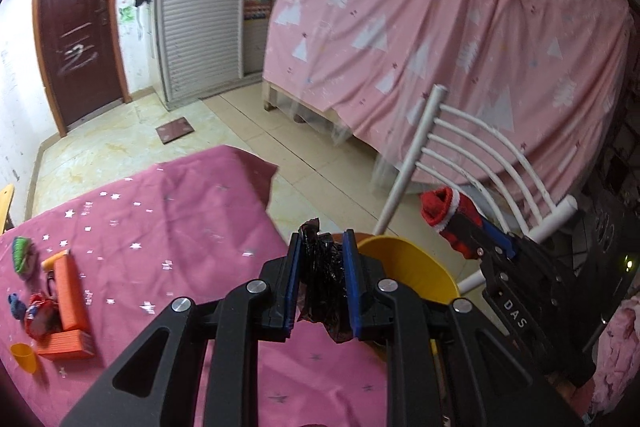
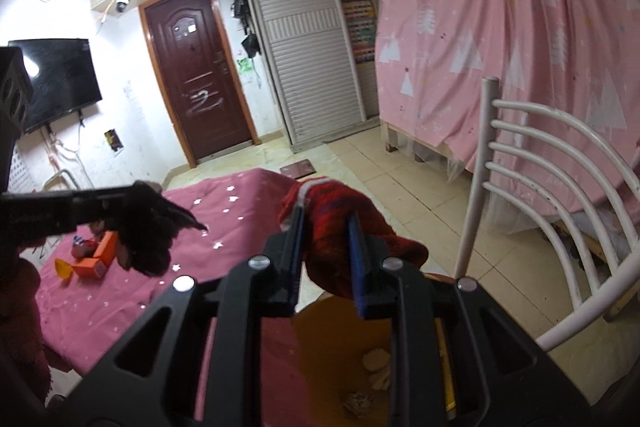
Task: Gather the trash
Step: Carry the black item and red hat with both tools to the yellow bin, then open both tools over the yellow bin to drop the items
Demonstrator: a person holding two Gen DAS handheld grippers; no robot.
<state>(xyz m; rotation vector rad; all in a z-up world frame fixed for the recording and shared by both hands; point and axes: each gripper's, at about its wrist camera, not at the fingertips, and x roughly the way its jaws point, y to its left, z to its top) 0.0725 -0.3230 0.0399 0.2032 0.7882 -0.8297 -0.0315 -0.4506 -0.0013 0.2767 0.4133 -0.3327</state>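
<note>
While its blue-padded jaws stand narrowed around a crumpled black plastic bag [image 1: 322,281], the left gripper [image 1: 321,283] hangs over the near edge of the table, whose pink star-printed tablecloth [image 1: 172,227] fills the lower left of its view. The bag is pinched between the two pads, a torn tip sticking up past the fingertips and a ragged fold hanging below them. Just beyond and to the right of this gripper sits a yellow bin [image 1: 404,267], its rim showing beside the right finger. The right gripper [image 2: 325,255] is closed to a middling gap on a red sock with a white cuff [image 2: 336,223]; the cuff end points up and away, and the toe droops past the right pad. It is held above the bin [image 2: 340,351], which sits directly under the fingers with pale scraps lying on its bottom. From the left wrist view the right gripper [image 1: 486,241] comes in from the right, angled toward the bin, sock end forward. From the right wrist view the left gripper [image 2: 148,223] reaches in level from the left, the black bag [image 2: 150,231] dangling from it. Further back on the cloth lie an orange box [image 1: 68,303], a small yellow cup [image 1: 25,357] and a red wrapper [image 1: 40,317]. A white metal chair [image 1: 472,163] stands beside the bin, before a pink curtain [image 1: 440,27].
</note>
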